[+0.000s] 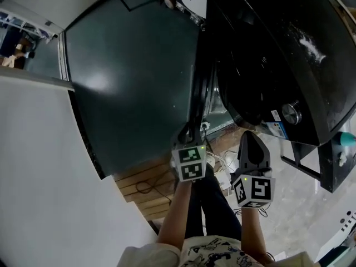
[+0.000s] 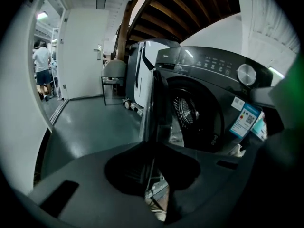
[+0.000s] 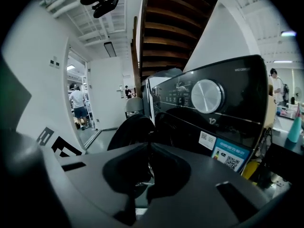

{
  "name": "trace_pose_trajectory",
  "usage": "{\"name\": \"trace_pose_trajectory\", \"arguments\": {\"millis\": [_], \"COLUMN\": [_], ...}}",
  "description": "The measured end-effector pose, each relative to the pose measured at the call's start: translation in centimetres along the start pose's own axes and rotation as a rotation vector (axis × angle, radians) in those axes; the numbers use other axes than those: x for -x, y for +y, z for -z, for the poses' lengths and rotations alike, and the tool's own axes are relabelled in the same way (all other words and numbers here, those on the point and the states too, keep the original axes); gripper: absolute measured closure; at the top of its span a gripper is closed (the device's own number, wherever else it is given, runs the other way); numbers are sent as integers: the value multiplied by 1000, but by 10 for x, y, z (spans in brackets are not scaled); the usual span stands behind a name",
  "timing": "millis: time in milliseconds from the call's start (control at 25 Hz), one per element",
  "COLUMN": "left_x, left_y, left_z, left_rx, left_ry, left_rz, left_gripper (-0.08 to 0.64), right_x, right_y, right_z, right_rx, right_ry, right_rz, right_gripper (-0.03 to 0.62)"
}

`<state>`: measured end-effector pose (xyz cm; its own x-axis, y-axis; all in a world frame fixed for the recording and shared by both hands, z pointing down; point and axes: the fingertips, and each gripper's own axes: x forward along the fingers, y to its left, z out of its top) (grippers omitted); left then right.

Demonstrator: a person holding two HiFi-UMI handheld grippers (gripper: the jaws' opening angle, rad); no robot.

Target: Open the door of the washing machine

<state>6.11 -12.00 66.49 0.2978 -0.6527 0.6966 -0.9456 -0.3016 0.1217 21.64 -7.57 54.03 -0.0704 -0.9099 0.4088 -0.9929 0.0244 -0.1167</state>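
**Left gripper (image 2: 152,144) pinches the door (image 2: 153,103) edge**

The left gripper's dark matte jaws are nearly closed and pinch the thin edge of the door. The door stands swung out from the glossy black washing machine (image 1: 267,65), and the round drum opening (image 2: 190,113) shows behind it. The right gripper (image 3: 149,145) has its jaws pressed together on nothing, in front of the machine's round silver dial (image 3: 206,96).

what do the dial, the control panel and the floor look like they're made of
Dial: brushed silver metal, or metallised plastic; it has a satin sheen with a bright rim.
Control panel: glossy black plastic or glass; the room shows faintly mirrored in it.
Floor: a smooth grey-green coating, perhaps epoxy paint; it looks seamless and gives back a soft glare.
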Motion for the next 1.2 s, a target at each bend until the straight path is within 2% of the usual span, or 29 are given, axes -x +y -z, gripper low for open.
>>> {"name": "trace_pose_trajectory", "arguments": {"millis": [320, 640, 800, 1200], "left_x": [2, -3, -9, -20], "left_y": [64, 115, 139, 195], "left_z": [-9, -20, -19, -43], "left_rx": [-33, -54, -55, -113], "left_ry": [-9, 4, 6, -25], "left_rz": [-83, -134, -146, -137], "left_gripper": [492, 485, 482, 476], "right_x": [-15, -24, -32, -65], "right_y": [32, 53, 61, 91], "right_z": [-3, -9, -13, -29], "right_rx": [40, 56, 60, 72], "right_ry": [9, 15, 14, 9], "right_rz": [-102, -154, -160, -139], "right_gripper": [572, 572, 572, 572]}}
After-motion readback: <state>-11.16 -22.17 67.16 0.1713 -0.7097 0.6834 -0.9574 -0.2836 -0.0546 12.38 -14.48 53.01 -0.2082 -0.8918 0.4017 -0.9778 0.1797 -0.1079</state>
